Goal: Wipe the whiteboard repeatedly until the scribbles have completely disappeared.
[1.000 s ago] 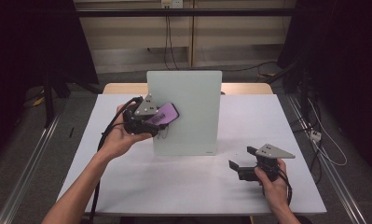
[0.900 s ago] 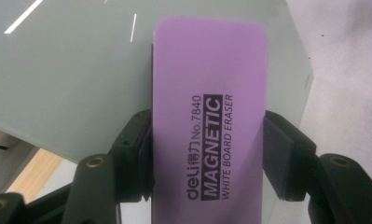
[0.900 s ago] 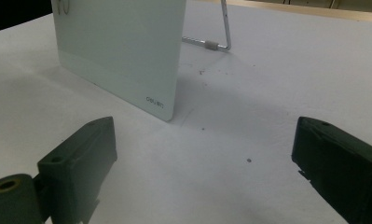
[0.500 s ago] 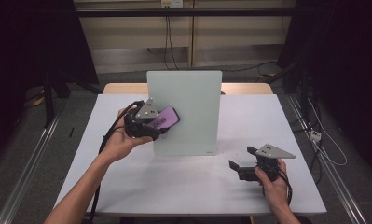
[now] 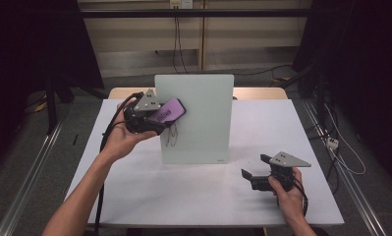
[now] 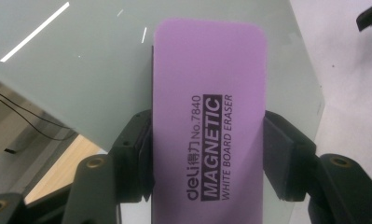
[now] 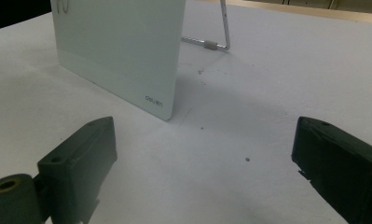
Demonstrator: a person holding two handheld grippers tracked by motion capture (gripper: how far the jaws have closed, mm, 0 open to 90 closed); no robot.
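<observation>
Your right tool [image 5: 256,173] sits low at the near right of the white surface [image 5: 193,191], jaws spread wide with nothing between them. The right gripper view shows what the high view can't: bare surface between the two black jaws, the "deli" mark on the lower corner of the whiteboard [image 7: 123,51], and the metal stand leg [image 7: 221,35] propping the board from behind. Right hand [image 5: 287,191] grips the tool from the near edge.

Farther in, your left tool [image 5: 152,120] is clamped on the purple eraser [image 5: 168,111], raised off the surface at the whiteboard's left edge. The high view shows the eraser lying over the upper left part of the board face, just above some dark scribbles [image 5: 170,137]; can't tell from there whether it touches the glass. The left gripper view gives the detail: both pads press the long sides of the eraser [image 6: 207,116], printed face toward the camera, reading "MAGNETIC WHITE BOARD ERASER". The eraser's long axis runs straight out along the jaws, free end pointing away from your left hand [image 5: 122,140] over the pale board [image 6: 81,70]. In the high view that axis tilts up and to the right, toward the board's middle.

The whiteboard [image 5: 196,118] stands near upright at mid-surface, face toward you.
</observation>
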